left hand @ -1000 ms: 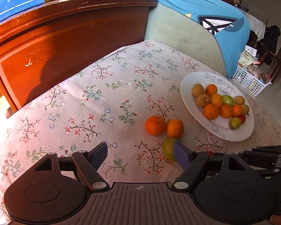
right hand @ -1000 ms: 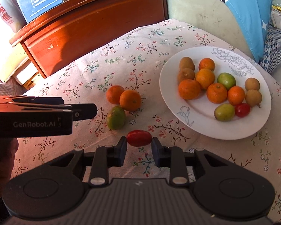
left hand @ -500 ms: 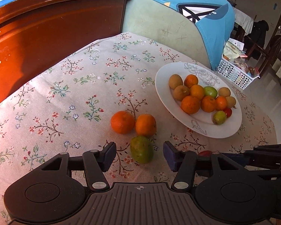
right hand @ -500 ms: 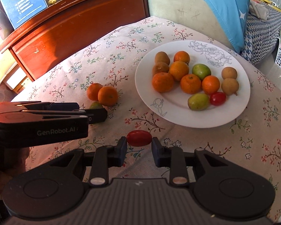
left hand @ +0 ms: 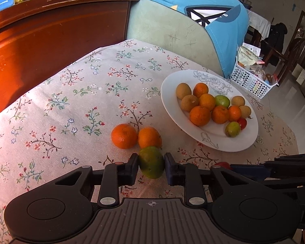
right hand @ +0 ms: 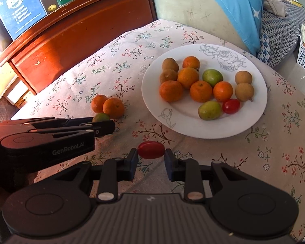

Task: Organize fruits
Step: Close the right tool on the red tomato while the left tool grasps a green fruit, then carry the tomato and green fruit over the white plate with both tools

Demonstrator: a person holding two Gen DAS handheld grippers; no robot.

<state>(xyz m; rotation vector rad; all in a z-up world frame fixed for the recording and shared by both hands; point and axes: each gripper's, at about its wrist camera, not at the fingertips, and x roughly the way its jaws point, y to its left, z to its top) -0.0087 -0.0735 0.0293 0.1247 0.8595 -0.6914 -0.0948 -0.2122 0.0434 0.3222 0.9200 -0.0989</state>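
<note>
We are gathering loose fruit toward the plate [right hand: 254, 122], so each gripper is taking one piece. The left gripper [left hand: 151, 163] is clamping its jaws on the green fruit [left hand: 151, 162] resting on the tabletop beside two oranges [left hand: 124, 136]. The right gripper [right hand: 150, 155] is holding the tomato [right hand: 151, 152] between nearly closed jaws, near the plate.

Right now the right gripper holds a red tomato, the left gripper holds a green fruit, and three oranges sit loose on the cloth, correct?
Not quite: two oranges sit loose on the cloth, as the left wrist view shows. The right gripper does hold the red tomato, and the left gripper the green fruit.
</note>
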